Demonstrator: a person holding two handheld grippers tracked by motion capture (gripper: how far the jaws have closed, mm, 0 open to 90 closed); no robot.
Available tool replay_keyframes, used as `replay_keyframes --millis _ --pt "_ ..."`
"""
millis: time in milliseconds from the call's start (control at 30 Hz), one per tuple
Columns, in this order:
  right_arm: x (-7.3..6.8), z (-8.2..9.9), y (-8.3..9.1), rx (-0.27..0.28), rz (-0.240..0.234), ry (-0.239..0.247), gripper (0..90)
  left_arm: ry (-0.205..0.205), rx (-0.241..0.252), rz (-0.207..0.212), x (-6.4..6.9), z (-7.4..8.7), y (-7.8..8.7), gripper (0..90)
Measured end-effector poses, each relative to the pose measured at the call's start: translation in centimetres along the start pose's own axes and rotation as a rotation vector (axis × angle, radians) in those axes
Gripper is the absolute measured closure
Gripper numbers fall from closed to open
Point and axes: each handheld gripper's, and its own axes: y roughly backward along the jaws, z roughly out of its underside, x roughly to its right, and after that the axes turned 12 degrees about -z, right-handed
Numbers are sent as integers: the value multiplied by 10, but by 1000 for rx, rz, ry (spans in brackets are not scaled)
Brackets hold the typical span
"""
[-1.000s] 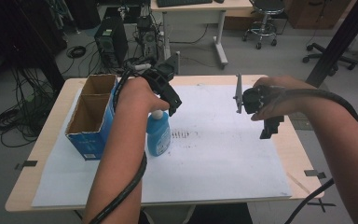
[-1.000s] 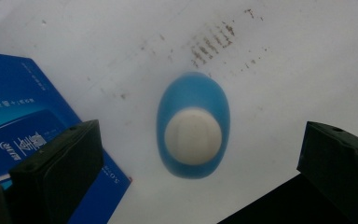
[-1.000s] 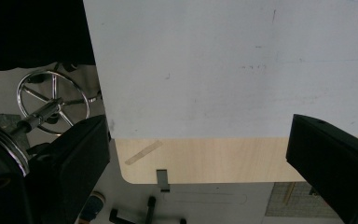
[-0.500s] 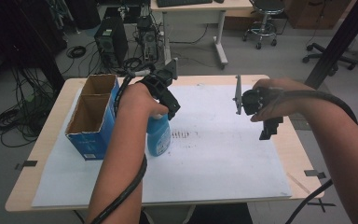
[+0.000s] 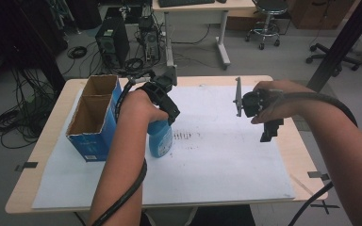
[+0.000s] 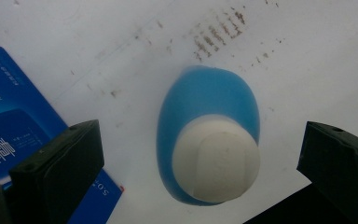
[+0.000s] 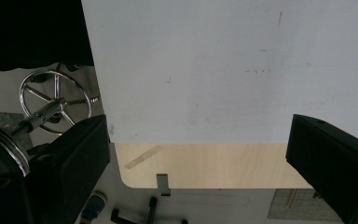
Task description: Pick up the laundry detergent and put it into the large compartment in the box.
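Note:
A blue bottle (image 5: 160, 140) with a white cap stands upright on the white sheet, just right of the blue box. My left gripper (image 5: 171, 114) hangs straight above it, pointing down. In the left gripper view the bottle's cap (image 6: 216, 165) sits between the two wide-apart jaws of my left gripper (image 6: 198, 156), and nothing touches it. My right gripper (image 5: 269, 130) is held in the air over the table's right side, open and empty. In the right gripper view my right gripper (image 7: 196, 158) looks down at the sheet and the table's edge.
An open blue cardboard box (image 5: 94, 117) with two empty compartments stands at the table's left; its side (image 6: 9, 126) lies close beside the left jaw. A white sheet (image 5: 217, 160) covers most of the wooden table (image 5: 52, 120). Chairs, computers and cables stand beyond the far edge.
My left hand and gripper have sunk a little over the bottle, so the hand now hides the white cap in the high view. The right gripper has barely moved.

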Motion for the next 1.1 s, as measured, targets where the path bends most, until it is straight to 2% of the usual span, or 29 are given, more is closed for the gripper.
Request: replay_keyframes --millis 433,733,1100 --pt "-1 1 -3 2 -2 -3 60 -5 -6 6 4 1 -12 4" --pt "0 1 -7 -1 -8 2 61 6 -12 15 8 3 -23 4" --pt "2 1 -9 -1 -11 4 62 -4 -19 3 9 2 -29 14"
